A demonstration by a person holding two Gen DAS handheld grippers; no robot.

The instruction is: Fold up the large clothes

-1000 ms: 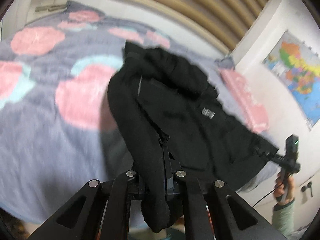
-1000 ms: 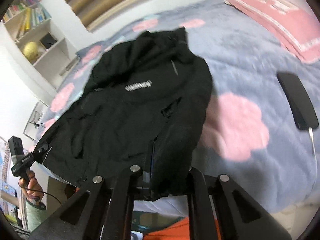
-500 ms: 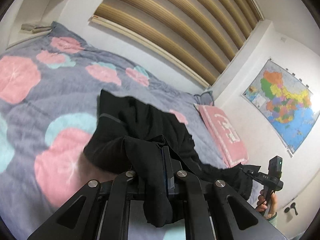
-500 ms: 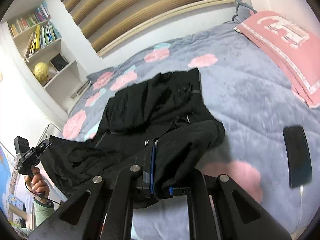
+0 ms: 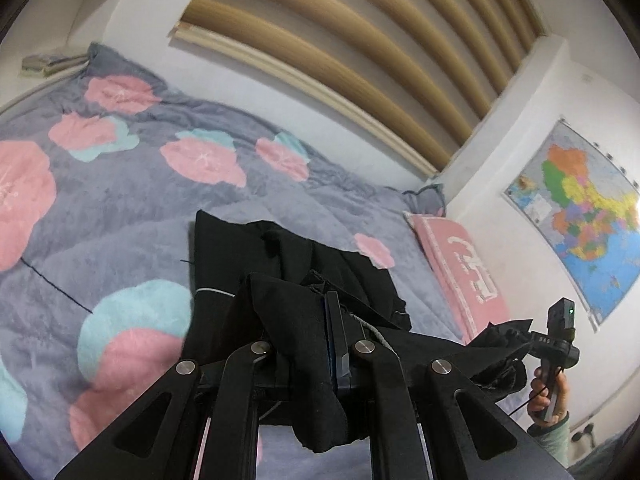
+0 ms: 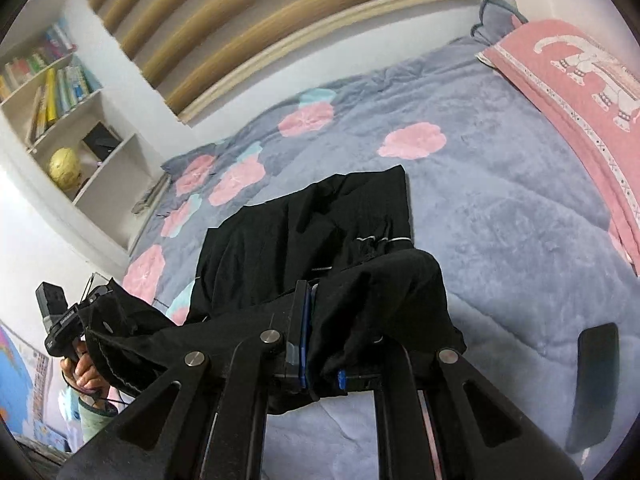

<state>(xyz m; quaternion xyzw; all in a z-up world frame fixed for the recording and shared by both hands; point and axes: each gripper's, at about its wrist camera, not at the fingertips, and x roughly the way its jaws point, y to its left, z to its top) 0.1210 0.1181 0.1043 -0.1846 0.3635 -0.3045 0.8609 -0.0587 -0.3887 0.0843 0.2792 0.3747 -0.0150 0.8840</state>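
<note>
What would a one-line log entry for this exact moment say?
left gripper: shut on black jacket | right gripper: shut on black jacket | near edge lifted, far part on floral blanket | step: folding

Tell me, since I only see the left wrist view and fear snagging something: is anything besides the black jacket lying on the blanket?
Observer: Yes, a black phone lies flat on the blanket, apart from the jacket, toward the pink pillow.
Operator: Is the right gripper clamped?
Observer: The right gripper is shut on a bunched jacket fold.
Operator: Anything beyond the bed?
Observer: A gold globe sits on a white bookshelf.
</note>
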